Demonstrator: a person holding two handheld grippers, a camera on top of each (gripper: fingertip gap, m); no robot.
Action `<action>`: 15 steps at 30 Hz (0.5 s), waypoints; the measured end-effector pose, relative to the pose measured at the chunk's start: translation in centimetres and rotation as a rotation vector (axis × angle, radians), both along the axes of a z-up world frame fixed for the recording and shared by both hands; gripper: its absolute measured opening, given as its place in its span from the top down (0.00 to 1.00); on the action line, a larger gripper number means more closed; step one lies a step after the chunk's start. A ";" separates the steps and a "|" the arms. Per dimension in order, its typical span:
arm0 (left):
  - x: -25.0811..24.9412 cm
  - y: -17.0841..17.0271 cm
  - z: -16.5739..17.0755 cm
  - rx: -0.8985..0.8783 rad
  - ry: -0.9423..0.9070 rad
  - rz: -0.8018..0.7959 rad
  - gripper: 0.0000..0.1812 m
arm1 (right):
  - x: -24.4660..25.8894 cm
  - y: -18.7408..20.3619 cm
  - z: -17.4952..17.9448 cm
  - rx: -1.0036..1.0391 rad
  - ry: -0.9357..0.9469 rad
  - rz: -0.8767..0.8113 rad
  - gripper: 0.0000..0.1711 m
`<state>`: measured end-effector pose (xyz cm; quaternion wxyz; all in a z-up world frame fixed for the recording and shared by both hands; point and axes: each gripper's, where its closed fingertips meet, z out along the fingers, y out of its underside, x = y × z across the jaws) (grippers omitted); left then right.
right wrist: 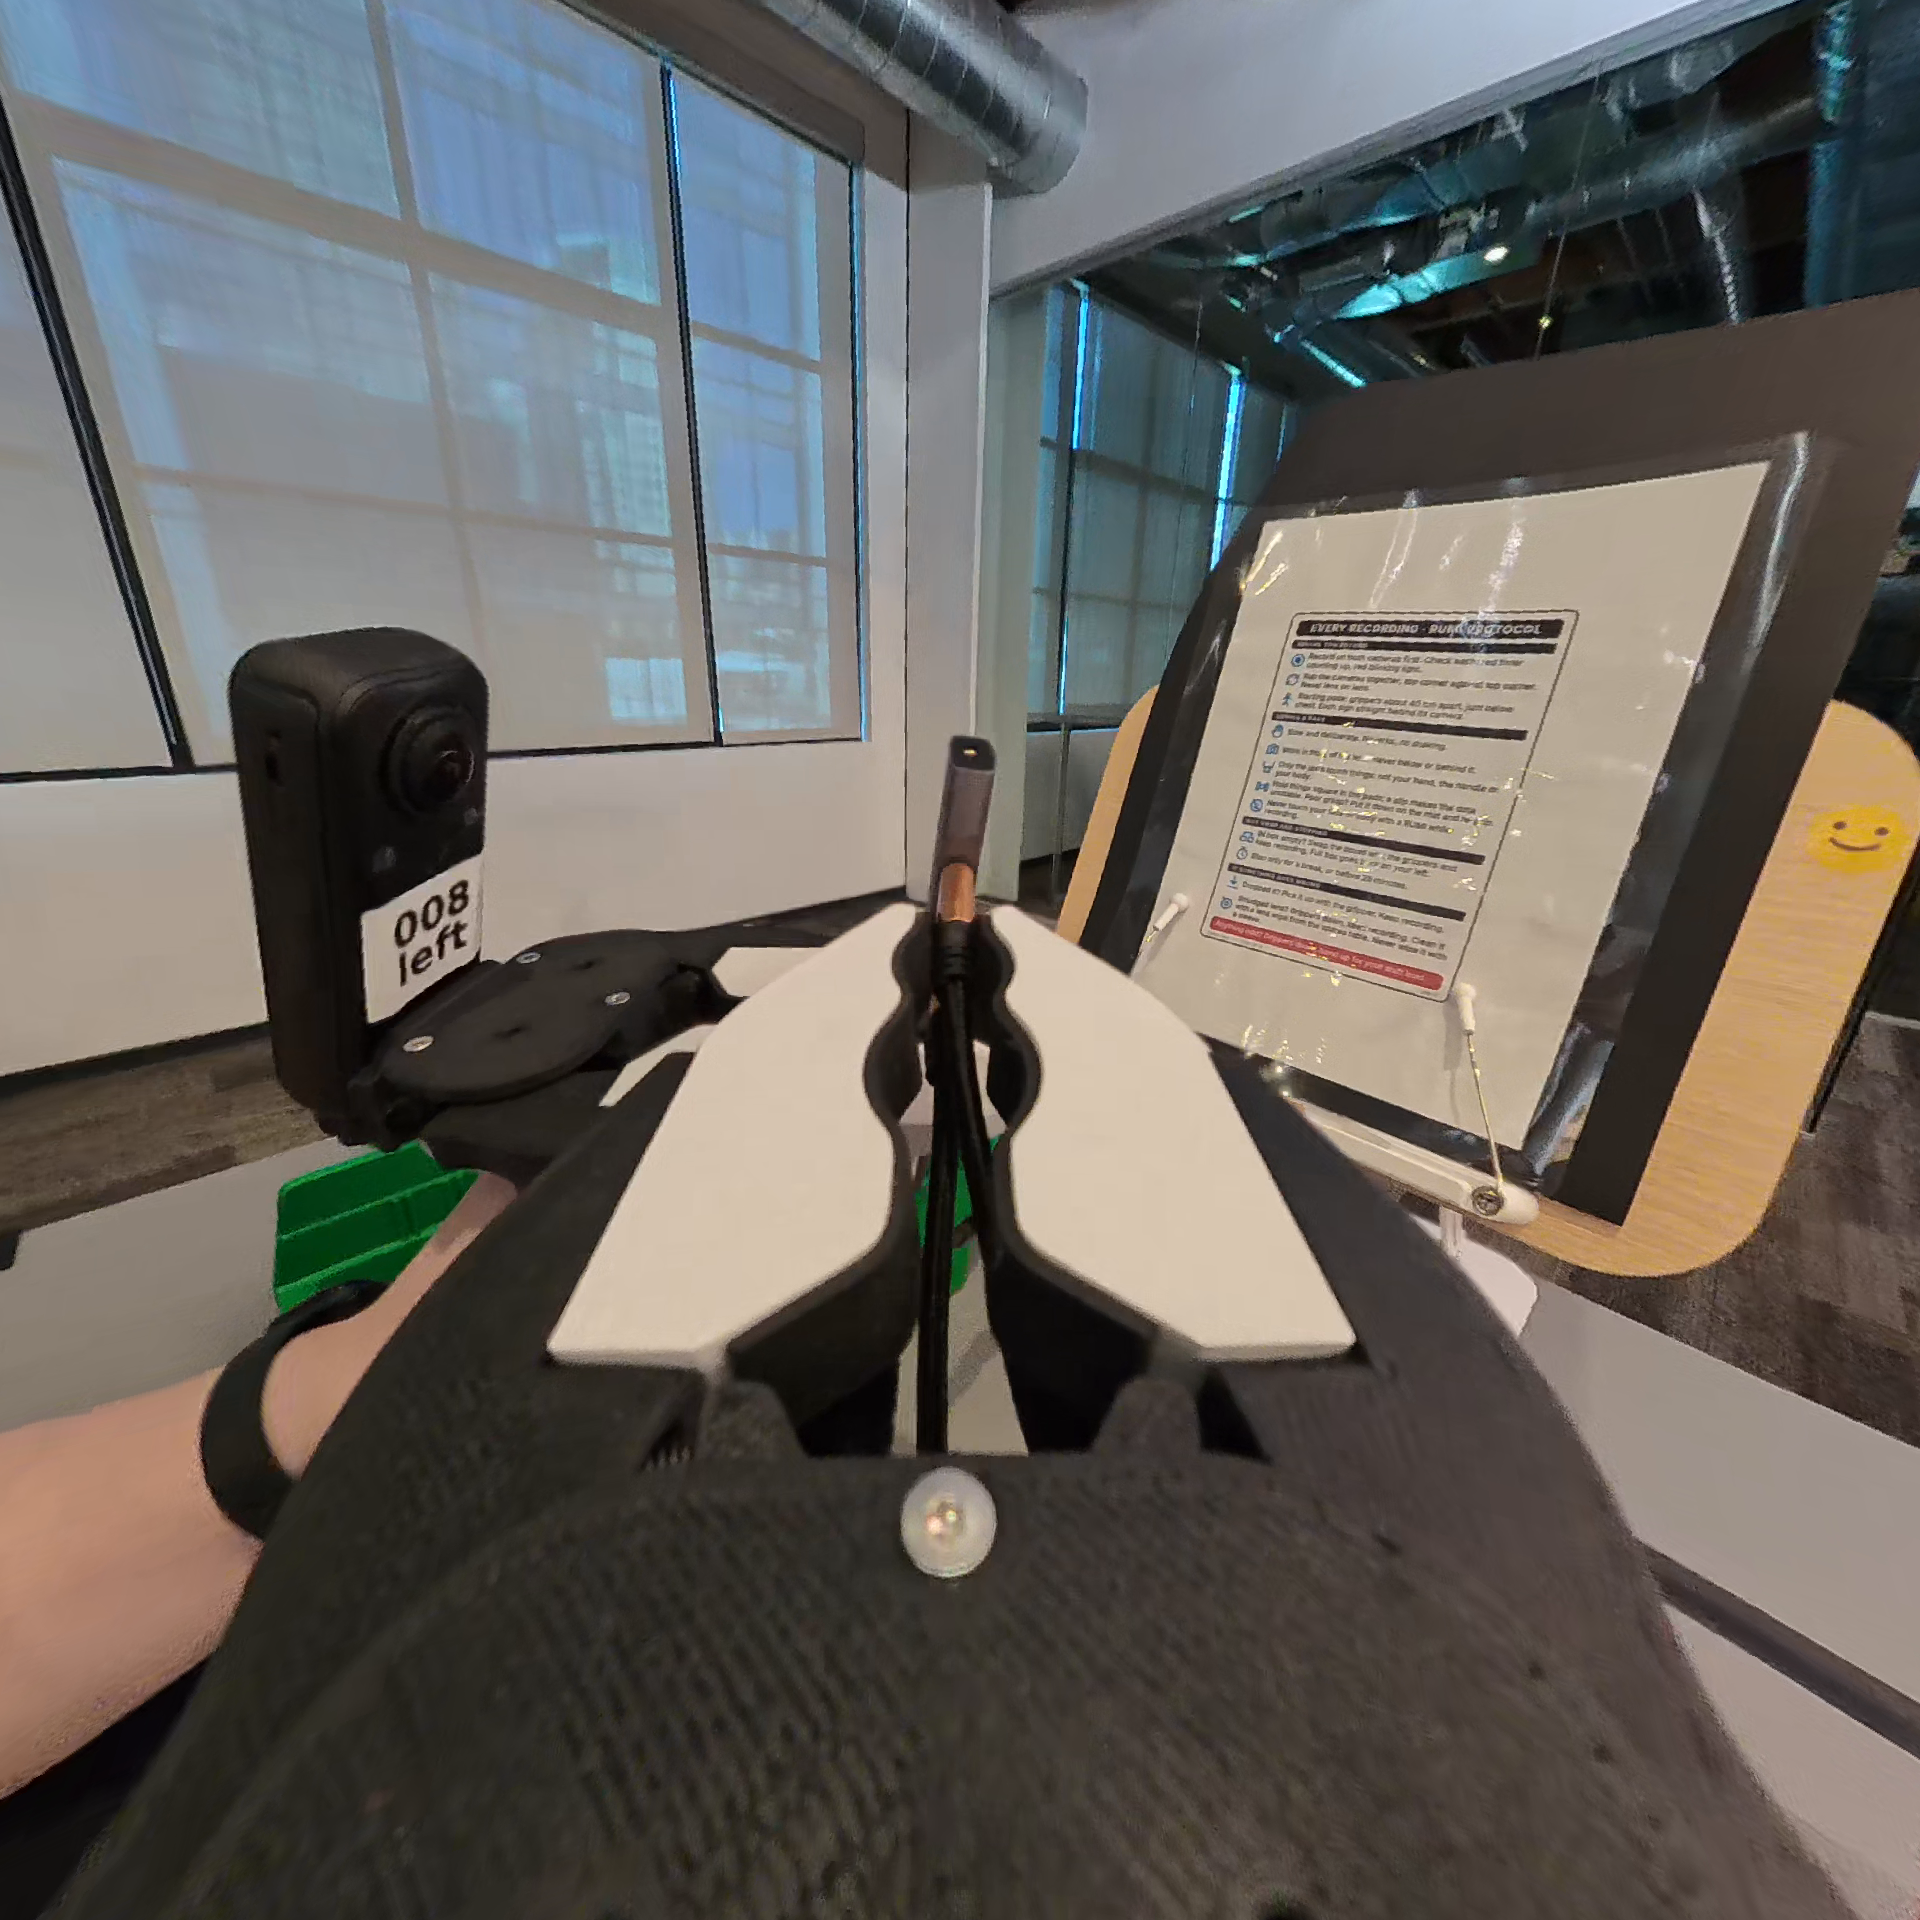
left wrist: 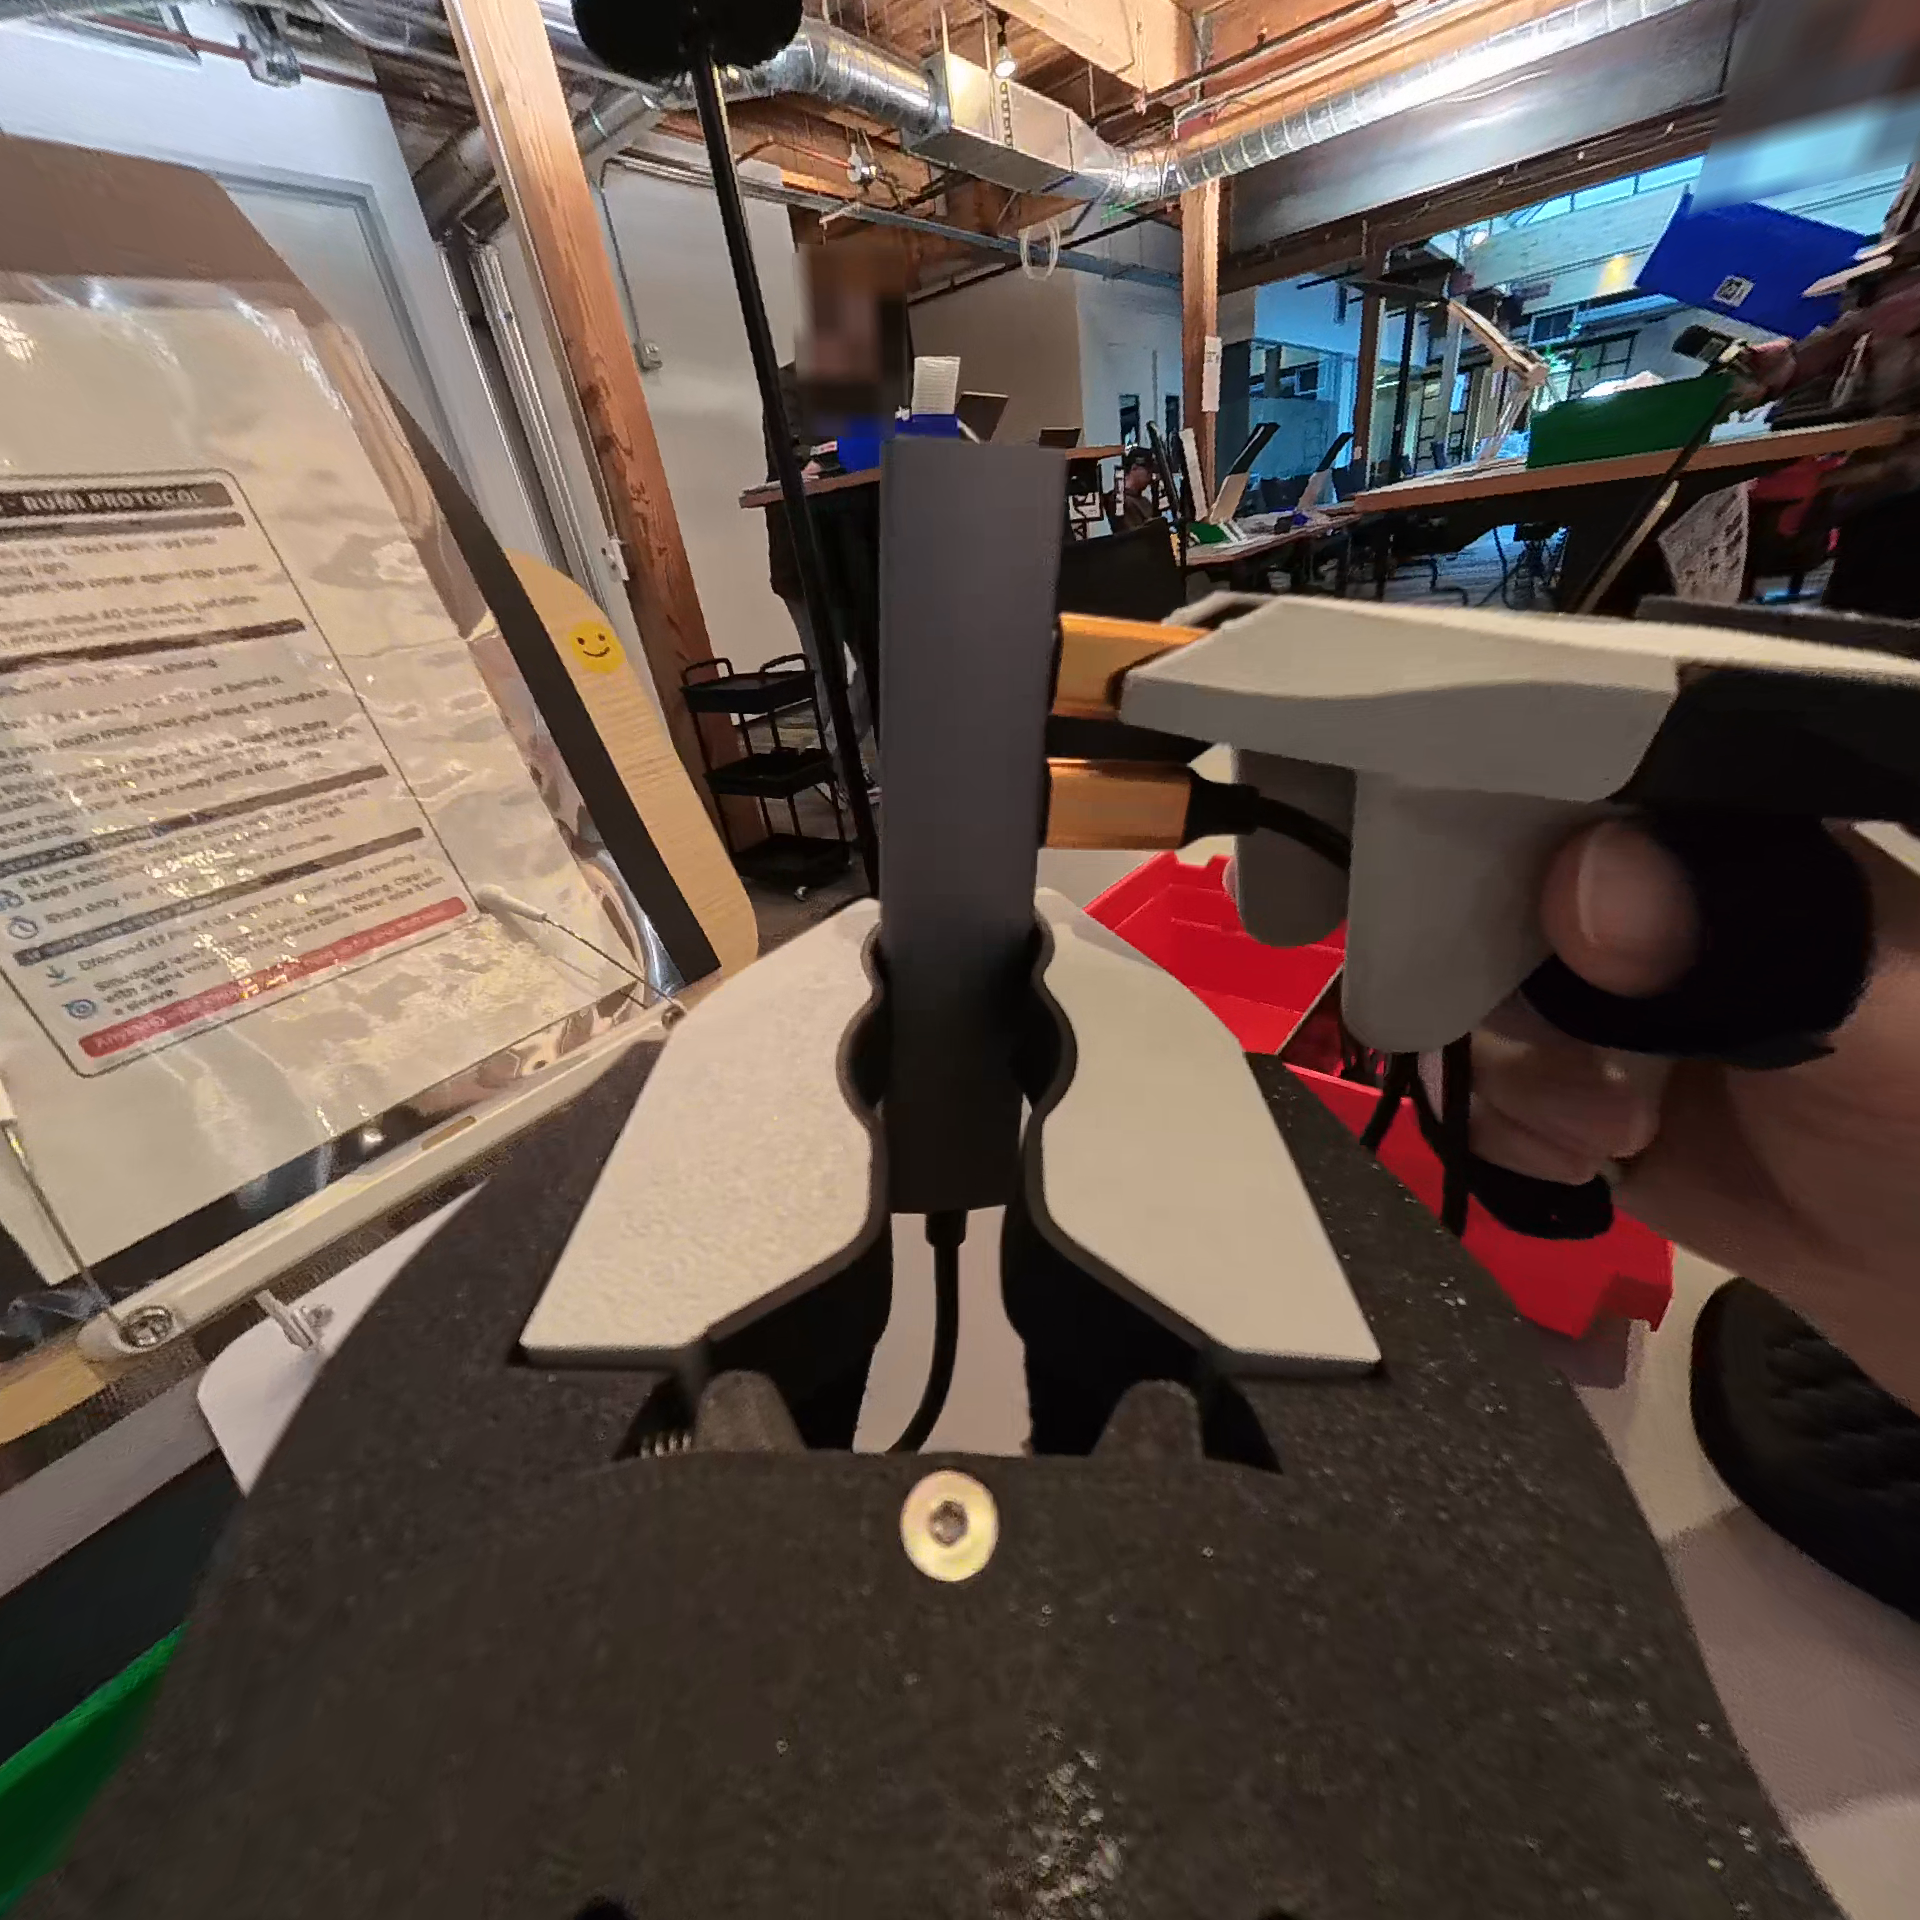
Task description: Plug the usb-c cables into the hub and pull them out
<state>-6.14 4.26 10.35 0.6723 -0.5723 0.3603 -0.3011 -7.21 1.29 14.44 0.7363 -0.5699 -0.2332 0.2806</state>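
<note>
My left gripper [left wrist: 956,956] is shut on a dark grey USB hub [left wrist: 966,675] and holds it upright. Two copper USB-C plugs sit in the hub's right side, an upper plug [left wrist: 1091,675] and a lower plug [left wrist: 1117,805] with a black cable. My right gripper [left wrist: 1143,675] comes in from the right, shut on the upper plug. In the right wrist view the right gripper [right wrist: 951,935] is shut on the copper plug [right wrist: 953,899], with the hub [right wrist: 961,800] edge-on beyond it. Black cables [right wrist: 940,1195] run back between the fingers.
A red bin [left wrist: 1195,945] lies below the right gripper, and a green bin [right wrist: 353,1216] below the left one. A laminated sheet on a stand [left wrist: 208,727] [right wrist: 1403,810] is close by. A black pole [left wrist: 769,416] and a person stand behind the hub. There is about 5 cm between the tips of the two grippers.
</note>
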 end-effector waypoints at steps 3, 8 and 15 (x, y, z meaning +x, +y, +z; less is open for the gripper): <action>-0.1 0.7 -0.6 -0.038 0.004 0.020 0.89 | -0.1 0.6 -0.6 0.017 -0.005 -0.022 0.95; -0.3 2.4 -1.7 -0.153 -0.015 -0.008 0.88 | -0.4 2.2 -1.6 -0.012 -0.001 -0.024 0.95; 1.0 2.7 -0.6 -0.214 -0.043 -0.013 0.87 | 1.0 2.5 -0.6 0.000 0.001 -0.046 0.95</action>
